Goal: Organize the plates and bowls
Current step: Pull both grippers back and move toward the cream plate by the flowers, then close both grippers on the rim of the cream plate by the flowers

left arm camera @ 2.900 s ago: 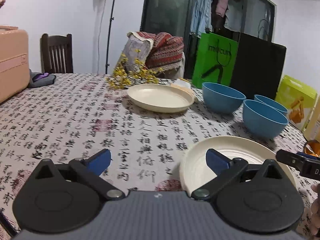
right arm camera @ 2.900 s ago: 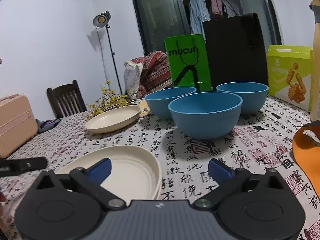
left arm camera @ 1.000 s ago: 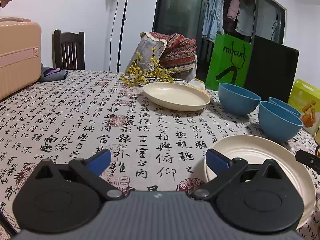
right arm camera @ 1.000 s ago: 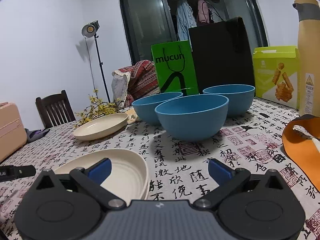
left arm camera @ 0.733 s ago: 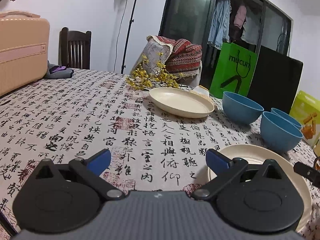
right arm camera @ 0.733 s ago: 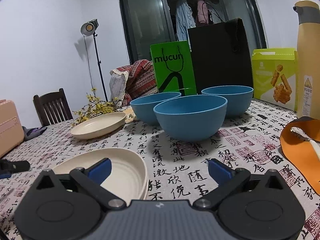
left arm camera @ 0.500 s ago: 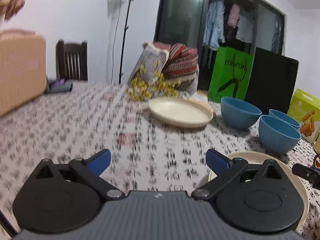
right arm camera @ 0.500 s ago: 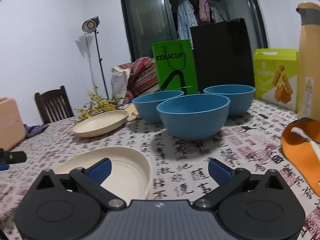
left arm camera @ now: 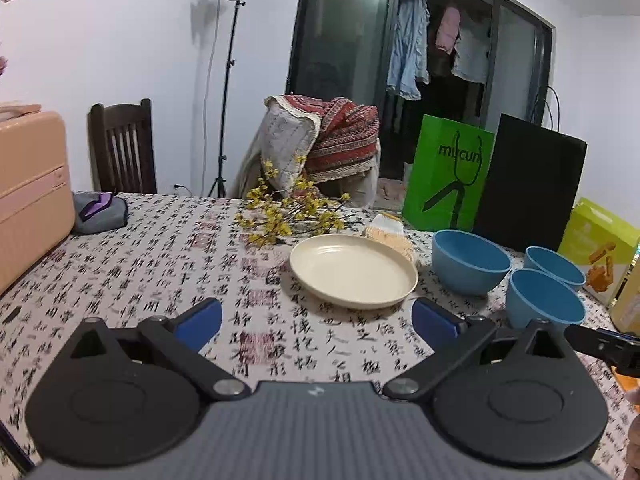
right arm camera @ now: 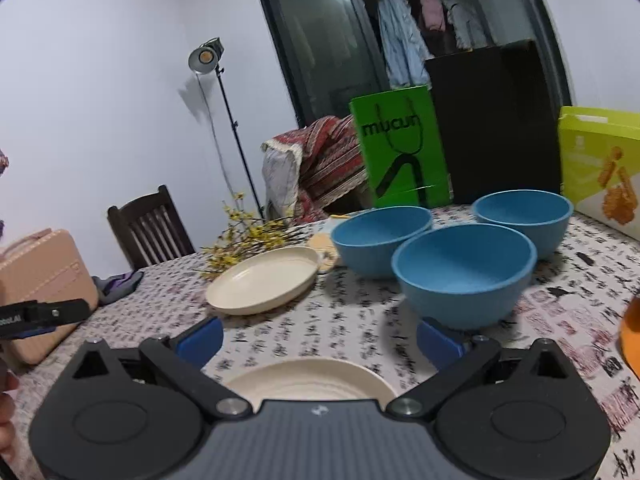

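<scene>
Now | left tongs (left arm camera: 316, 322) spread, level above tablecloth (left arm camera: 160, 256) | right tongs (right arm camera: 320, 338) spread over near plate (right arm camera: 308, 380)

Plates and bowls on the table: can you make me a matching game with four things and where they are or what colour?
Things:
1. far plate
2. near plate
3. nearest bowl
4. green bag

Clues:
A. blue, in front of two other bowls
B. cream, beside the yellow flowers
C. stands upright behind the bowls
D. cream, just below the right gripper, between its open fingers

Pairs: 1-B, 2-D, 3-A, 4-C
</scene>
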### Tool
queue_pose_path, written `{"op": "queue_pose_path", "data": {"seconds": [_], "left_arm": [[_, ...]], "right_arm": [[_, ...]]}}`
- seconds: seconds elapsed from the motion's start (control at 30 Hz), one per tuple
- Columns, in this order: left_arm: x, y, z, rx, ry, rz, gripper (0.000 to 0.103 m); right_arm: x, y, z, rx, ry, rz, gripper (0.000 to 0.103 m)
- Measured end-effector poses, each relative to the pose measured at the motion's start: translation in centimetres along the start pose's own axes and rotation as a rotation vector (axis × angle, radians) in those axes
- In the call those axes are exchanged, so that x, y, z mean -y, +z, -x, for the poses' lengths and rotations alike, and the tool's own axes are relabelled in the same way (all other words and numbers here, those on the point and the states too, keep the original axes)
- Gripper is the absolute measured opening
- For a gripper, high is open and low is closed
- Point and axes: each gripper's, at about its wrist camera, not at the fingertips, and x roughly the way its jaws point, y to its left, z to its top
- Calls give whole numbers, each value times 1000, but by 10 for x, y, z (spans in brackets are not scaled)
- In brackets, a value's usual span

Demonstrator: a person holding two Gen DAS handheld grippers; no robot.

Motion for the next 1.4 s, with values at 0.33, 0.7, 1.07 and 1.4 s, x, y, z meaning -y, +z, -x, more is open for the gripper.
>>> {"op": "queue_pose_path", "data": {"seconds": [0.33,0.7,1.07,1.4], "left_arm": [[-4,54,-25,-14,53,-26,103],[-17,90,-88,-72,98,6,103],[-34,102,-169,-157,121,52,103],[-42,101,-234,-235,132,87,103]], "right_arm": [[-39,58,-35,-91,-7,-12,103],[-45,91,-117,-216,-27,-137,103],[-36,89,-193,-322,-87,-191,103],[-34,88,-242,-373,-146,-227,97]]}}
